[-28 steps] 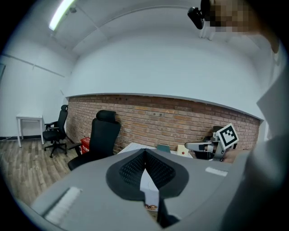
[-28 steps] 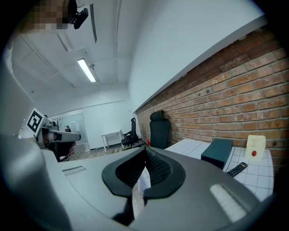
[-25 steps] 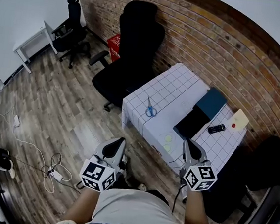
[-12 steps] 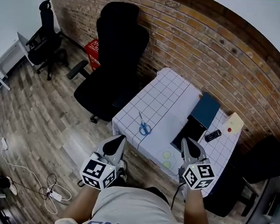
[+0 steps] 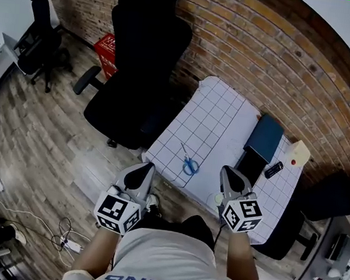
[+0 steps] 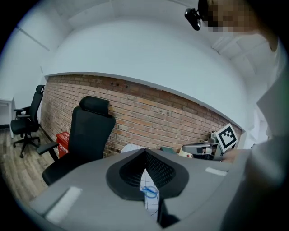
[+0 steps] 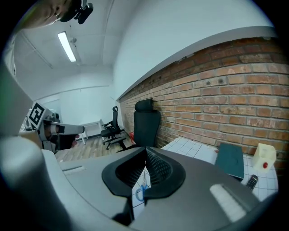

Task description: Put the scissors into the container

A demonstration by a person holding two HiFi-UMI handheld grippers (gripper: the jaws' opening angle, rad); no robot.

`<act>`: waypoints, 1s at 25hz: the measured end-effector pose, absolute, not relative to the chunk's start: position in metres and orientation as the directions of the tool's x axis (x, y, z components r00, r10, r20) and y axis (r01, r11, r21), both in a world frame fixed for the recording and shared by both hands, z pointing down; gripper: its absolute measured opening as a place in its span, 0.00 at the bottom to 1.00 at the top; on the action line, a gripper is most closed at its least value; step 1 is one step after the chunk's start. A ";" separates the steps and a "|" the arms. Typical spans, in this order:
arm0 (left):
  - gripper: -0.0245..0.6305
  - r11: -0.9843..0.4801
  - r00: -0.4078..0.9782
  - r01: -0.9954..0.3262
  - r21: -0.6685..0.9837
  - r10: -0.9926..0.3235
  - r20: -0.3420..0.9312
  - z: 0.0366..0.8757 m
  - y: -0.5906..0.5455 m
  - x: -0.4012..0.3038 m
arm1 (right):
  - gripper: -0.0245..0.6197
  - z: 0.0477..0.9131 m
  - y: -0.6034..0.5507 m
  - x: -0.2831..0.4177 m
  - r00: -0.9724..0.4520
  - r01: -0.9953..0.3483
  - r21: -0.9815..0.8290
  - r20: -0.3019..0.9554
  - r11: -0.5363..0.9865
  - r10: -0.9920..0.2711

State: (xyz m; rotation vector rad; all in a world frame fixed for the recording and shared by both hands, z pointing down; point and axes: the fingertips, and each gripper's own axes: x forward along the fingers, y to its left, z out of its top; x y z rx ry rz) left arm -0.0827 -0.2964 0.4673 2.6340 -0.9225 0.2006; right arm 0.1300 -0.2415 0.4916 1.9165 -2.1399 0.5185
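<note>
With left tool (image 5: 145,165) and right tool (image 5: 228,172) closed and empty, approach scissors (image 5: 190,164) on counter (image 5: 220,119) low, open wide, grip near pivot, then carry to container (image 5: 251,169).

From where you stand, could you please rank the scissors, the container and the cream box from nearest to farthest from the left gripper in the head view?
1. scissors, just right of the left gripper, at the near edge.
2. container, farther right, lying open.
3. cream box, far right, beyond the container.
</note>
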 end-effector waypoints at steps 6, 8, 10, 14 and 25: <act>0.04 -0.710 0.763 -0.644 0.285 -0.570 0.306 0.494 -0.314 -0.089 | 0.10 0.536 -0.270 0.115 -0.142 -0.989 -0.099 0.514 0.106 -0.846; 0.04 -0.700 0.757 -0.652 0.293 -0.571 0.318 0.500 -0.317 -0.088 | 0.14 0.557 -0.278 0.111 -0.158 -0.987 -0.092 0.571 0.129 -0.806; 0.04 -0.692 0.750 -0.658 0.296 -0.570 0.334 0.506 -0.317 -0.086 | 0.20 0.580 -0.282 0.105 -0.179 -0.983 -0.085 0.633 0.161 -0.754; 0.04 -0.670 0.735 -0.675 0.309 -0.570 0.367 0.517 -0.315 -0.088 | 0.27 0.634 -0.284 0.092 -0.207 -0.974 -0.097 0.747 0.206 -0.631; 0.04 -0.590 0.670 -0.739 0.324 -0.595 0.444 0.546 -0.314 -0.113 | 0.31 0.749 -0.288 0.080 -0.165 -0.962 -0.061 0.906 0.266 -0.389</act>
